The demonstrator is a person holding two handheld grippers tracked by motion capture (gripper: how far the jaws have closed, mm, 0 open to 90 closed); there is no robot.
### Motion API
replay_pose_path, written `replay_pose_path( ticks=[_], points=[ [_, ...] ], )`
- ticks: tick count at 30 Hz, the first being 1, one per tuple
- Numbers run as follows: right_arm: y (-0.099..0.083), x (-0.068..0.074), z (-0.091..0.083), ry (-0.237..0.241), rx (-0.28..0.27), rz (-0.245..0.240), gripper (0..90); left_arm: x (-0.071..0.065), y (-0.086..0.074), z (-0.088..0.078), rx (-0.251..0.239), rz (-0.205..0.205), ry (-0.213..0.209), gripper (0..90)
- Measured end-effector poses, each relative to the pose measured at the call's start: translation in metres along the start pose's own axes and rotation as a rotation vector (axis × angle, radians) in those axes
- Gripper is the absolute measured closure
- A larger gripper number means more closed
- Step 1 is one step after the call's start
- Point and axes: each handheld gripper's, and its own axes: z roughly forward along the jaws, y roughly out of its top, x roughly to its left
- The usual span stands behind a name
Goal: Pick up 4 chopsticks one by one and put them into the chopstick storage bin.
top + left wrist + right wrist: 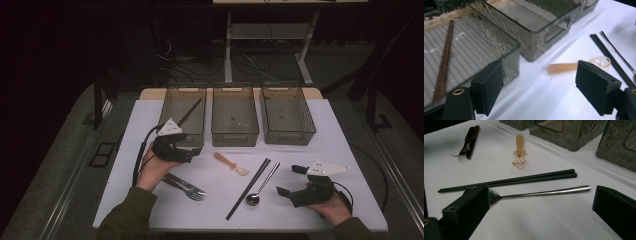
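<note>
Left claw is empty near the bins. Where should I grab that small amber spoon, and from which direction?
Take the amber spoon by its straight flat handle, not the shallow bowl. It lies flat on the white table, clear of the black chopsticks, so I would come down from above with the left claw, jaws open, straddling the handle across its width.

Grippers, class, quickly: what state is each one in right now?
Left gripper: open, holding nothing.
Right gripper: open, holding nothing; metal spoon lies ahead.
</note>
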Motion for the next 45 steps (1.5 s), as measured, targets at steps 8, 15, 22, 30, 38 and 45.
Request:
replay_pose_path(
  ticks=[8,15,22,30,38,45],
  points=[
    [0.0,0.001,-0.001,-0.002,-0.001,-0.002,1.2,-0.018,-0.016,-0.007,-0.006,0.006,-0.057,19.8],
    [-0.001,0.001,-0.002,-0.006,-0.003,-0.002,1.2,-0.038,-0.029,-0.009,-0.009,0.032,-0.092,27.0],
    [-0.001,0.001,-0.002,-0.006,-0.001,-0.006,1.2,-0.058,-0.036,-0.004,-0.01,0.072,-0.162,50.8],
    [-0.001,0.001,-0.001,-0.009,0.002,-0.009,1.2,-0.076,-0.036,0.007,0.001,0.098,-0.266,75.4],
    [-0.001,0.001,-0.001,-0.01,0.005,-0.011,1.2,-0.096,-0.036,0.02,0.051,0.151,-0.348,89.1],
    [-0.001,0.001,-0.001,-0.011,0.008,-0.011,1.2,-0.114,-0.039,0.031,0.089,0.177,-0.402,89.2]
  ],
)
